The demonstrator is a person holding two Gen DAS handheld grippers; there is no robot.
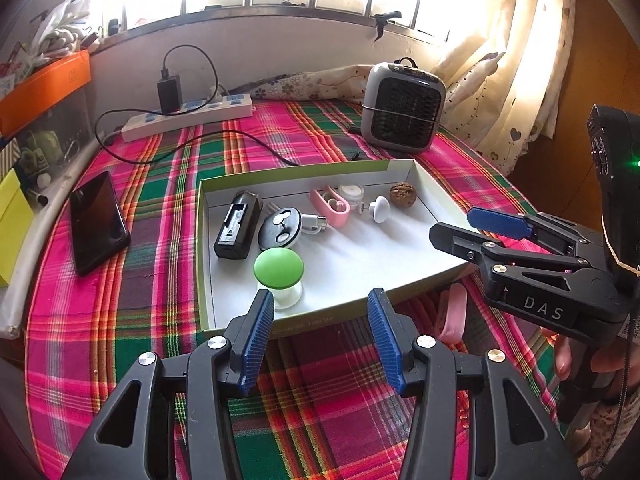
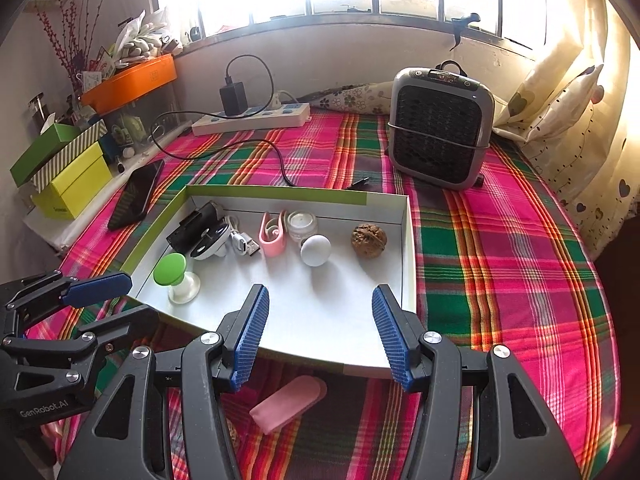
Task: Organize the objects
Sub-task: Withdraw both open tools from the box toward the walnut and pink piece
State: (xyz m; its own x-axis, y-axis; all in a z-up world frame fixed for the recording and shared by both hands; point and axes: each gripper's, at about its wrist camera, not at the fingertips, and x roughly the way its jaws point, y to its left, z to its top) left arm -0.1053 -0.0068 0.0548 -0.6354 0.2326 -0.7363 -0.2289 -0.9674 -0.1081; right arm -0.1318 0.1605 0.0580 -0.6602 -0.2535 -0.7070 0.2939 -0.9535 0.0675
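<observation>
Both my left gripper [image 1: 320, 312] and right gripper [image 2: 320, 312] hang with jaws spread and empty at the near edge of the white tray [image 2: 408, 240]. The pink case [image 2: 288, 402] lies outside it on the plaid table [image 2: 500, 280], below my right jaws. I judge a low reach could catch the tray's rim, shove it, and topple the green-capped jar [image 2: 172, 276].
</observation>
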